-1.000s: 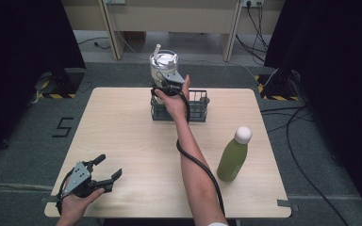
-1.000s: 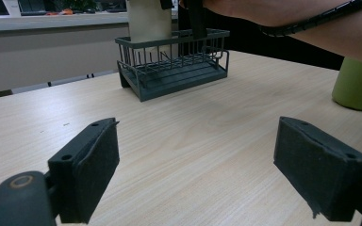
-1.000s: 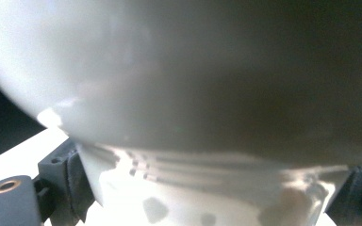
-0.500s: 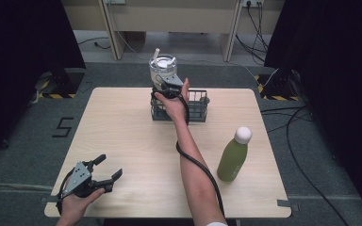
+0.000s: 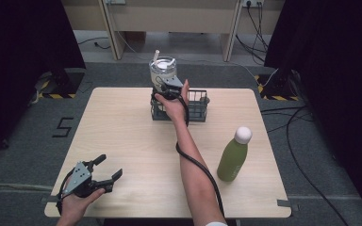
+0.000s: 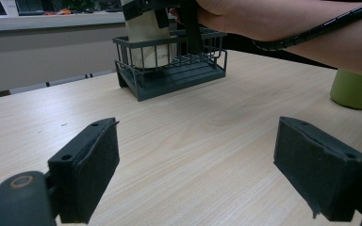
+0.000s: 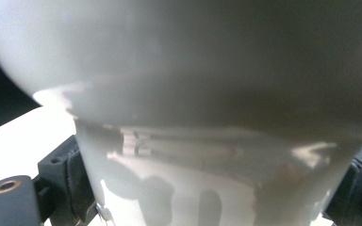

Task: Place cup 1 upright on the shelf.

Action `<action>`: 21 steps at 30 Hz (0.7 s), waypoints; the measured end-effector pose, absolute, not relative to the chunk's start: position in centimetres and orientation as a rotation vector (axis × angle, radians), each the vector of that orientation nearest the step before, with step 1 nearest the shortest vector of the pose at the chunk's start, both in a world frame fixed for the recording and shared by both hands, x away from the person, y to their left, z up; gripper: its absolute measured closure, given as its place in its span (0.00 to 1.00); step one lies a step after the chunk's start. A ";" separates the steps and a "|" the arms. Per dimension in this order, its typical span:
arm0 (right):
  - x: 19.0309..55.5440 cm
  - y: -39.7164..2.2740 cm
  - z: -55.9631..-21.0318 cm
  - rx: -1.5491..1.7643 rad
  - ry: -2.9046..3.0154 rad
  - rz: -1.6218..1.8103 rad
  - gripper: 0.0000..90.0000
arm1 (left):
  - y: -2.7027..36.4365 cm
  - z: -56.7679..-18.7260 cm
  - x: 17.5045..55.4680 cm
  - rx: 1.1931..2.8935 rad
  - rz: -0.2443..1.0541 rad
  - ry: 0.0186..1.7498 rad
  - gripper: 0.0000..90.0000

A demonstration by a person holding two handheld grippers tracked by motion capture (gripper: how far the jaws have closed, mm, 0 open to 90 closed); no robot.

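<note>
A white tumbler (image 5: 162,70) with a clear lid and a straw stands upright at the left end of a dark wire basket (image 5: 198,106) at the table's far middle. My right gripper (image 5: 169,87) is shut on the tumbler's side. In the right gripper view the tumbler (image 7: 207,141) sits between both pads, which press on it. My left gripper (image 5: 109,166) rests open near the table's front left corner. In the left gripper view its jaws stand wide apart around nothing, facing the basket (image 6: 169,77) and tumbler (image 6: 146,33).
A green bottle (image 5: 233,155) with a white cap stands upright on the right part of the wooden table (image 5: 122,122), beside my right forearm. A black cable trails along that forearm. Dark curtains flank the table.
</note>
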State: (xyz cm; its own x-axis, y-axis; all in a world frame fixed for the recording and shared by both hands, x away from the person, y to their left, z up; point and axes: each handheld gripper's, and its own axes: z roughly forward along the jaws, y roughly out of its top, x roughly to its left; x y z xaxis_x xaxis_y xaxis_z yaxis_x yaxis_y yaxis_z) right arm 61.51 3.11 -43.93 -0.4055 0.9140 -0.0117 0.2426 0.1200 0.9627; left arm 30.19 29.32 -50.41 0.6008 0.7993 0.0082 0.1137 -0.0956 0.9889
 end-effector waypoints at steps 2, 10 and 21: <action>61.5 3.1 -44.0 1.128 1.748 1.317 0.11 | 29.3 -50.4 30.2 1.587 0.687 0.784 0.16; 61.6 3.0 -44.1 1.127 1.745 1.329 0.11 | 29.3 -50.4 30.2 1.589 0.689 0.779 0.16; 61.4 2.7 -44.3 1.139 1.727 1.346 0.11 | 29.2 -50.4 30.1 1.592 0.690 0.776 0.16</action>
State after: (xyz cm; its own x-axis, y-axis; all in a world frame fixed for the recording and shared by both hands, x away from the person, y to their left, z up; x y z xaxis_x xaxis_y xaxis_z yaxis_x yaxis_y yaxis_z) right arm 61.43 2.75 -44.33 -0.4023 0.9154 0.0123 0.2353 0.0905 0.9677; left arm 30.11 29.19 -50.36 0.6048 0.7962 0.0164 0.1090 -0.1032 0.9887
